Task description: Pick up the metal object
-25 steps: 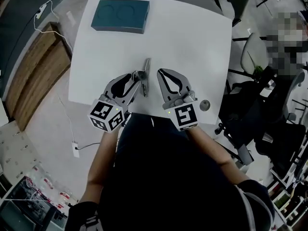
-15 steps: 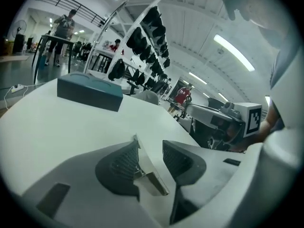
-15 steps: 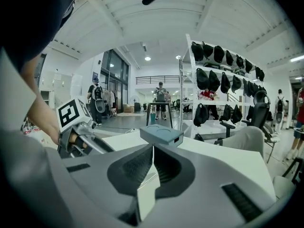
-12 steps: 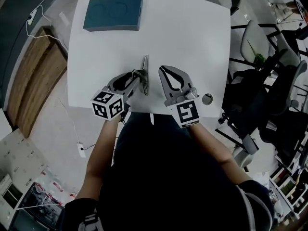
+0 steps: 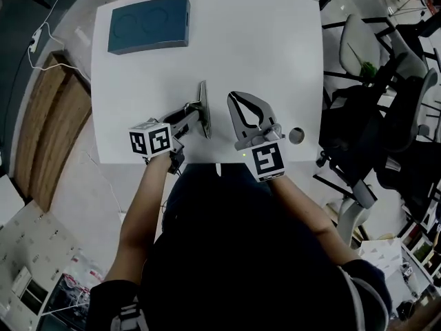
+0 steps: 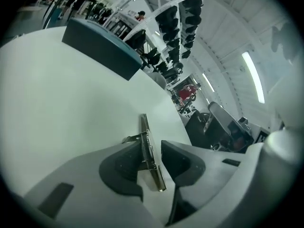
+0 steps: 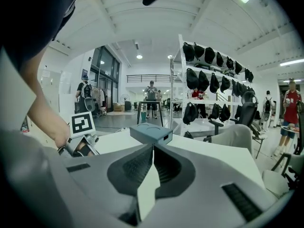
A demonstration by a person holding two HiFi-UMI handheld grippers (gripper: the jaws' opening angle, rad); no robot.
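The metal object (image 5: 203, 105) is a narrow strip with a small side tab, near the front of the white table (image 5: 275, 47). In the left gripper view the metal object (image 6: 146, 146) runs between the two fingers, against the left one with a slit of table showing before the right one. My left gripper (image 5: 198, 114) is open around it, rolled onto its side. My right gripper (image 5: 233, 96) rests just right of the strip, shut with nothing in it; its tips meet in its own view (image 7: 152, 148).
A teal box (image 5: 148, 24) lies at the table's far left corner, also seen ahead of the right gripper (image 7: 151, 133). A round hole (image 5: 296, 135) sits near the front right edge. Office chairs (image 5: 365, 61) crowd the table's right side.
My left gripper has rolled over and slid in so its fingers straddle the metal strip. The strip and the right gripper have stayed where they were.
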